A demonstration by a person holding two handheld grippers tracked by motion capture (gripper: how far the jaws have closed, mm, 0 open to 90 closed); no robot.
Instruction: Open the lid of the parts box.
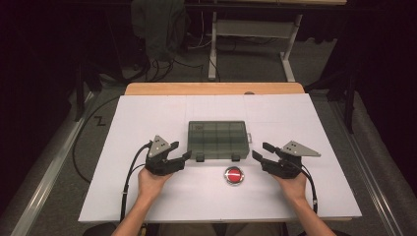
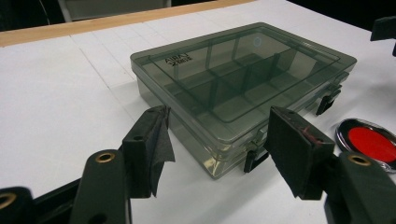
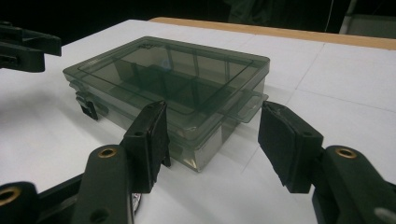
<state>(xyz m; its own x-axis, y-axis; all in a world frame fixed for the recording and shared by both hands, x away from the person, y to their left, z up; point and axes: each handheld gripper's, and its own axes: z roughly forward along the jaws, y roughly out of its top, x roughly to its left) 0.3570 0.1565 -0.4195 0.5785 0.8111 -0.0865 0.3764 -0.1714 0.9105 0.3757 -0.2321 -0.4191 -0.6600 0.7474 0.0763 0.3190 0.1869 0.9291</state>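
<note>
Two black padded jaws are being held wide apart in the left gripper view, with nothing between them, as the left gripper (image 1: 173, 158) is being aimed at the near left corner of a smoked-plastic organiser box (image 2: 243, 88). Opposite it, the right gripper (image 1: 261, 156) is being presented just as wide and just as empty, its jaws framing the box's near right corner in the right gripper view. Closed and flat, the box (image 1: 218, 139) is lying on the white table cover (image 1: 147, 113) just ahead of and between the two tools, its two dark latches (image 1: 200, 158) facing the person. Opening the box appears to be the step being prepared: it is judged that one gripper should be closed gently on a corner to steady the base while the other is worked under a latch or the lid's protruding tab (image 3: 247, 106). Smooth, thin walls are likely to be slipping under the pads, so a low, square grip is being called for. Lying just beside the left gripper's right jaw, between both tools and nearer the person than the box, a round red-topped tin (image 1: 234, 175) is standing close to the latches and could be knocked. Beyond the box, a wooden table edge (image 1: 211, 88) and a metal stand (image 1: 253, 29) are being left well clear.
</note>
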